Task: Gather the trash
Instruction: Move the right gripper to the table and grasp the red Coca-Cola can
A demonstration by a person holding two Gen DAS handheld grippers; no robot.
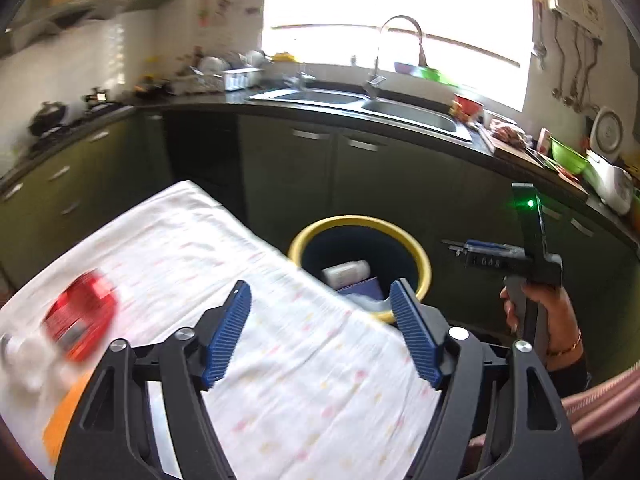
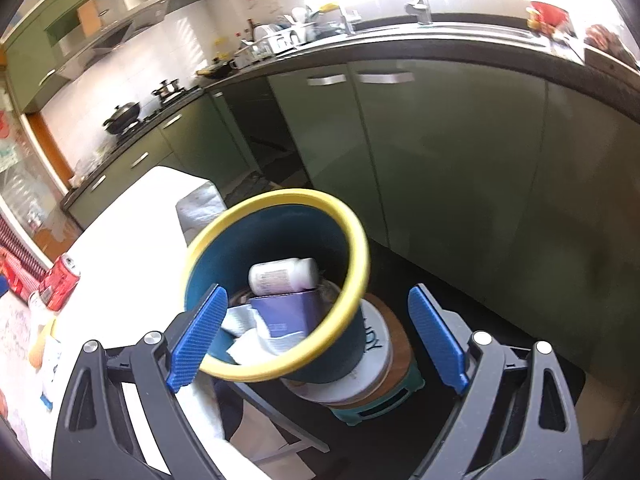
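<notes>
Over the cloth-covered table (image 1: 224, 280), in the left wrist view, the left gripper (image 1: 324, 328) has its jaws spread wide with nothing between them; the blue pads (image 1: 228, 332) touch nothing. Beyond its right finger stands the bin (image 1: 416, 256), dark blue with a yellow rim, just past the table's edge. Inside lies a white bottle (image 1: 346, 273) on its side, long axis roughly level, cap toward the right, above a purple box (image 1: 362, 288). A red can (image 1: 82, 320), blurred, sits on the cloth at far left. At right a hand (image 1: 540, 312) grips the right gripper's handle.

Above the bin, in the right wrist view, the right gripper (image 2: 316, 336) gapes wide and empty, its left pad in front of the yellow rim (image 2: 352, 236); whether they touch I cannot tell. The bin tilts its mouth toward the camera. The bottle (image 2: 282, 276) lies crosswise, cap toward the right, resting on the purple box (image 2: 288, 312), with crumpled paper (image 2: 246, 340) below. The can (image 2: 60, 282) stands upright on the table at far left
</notes>
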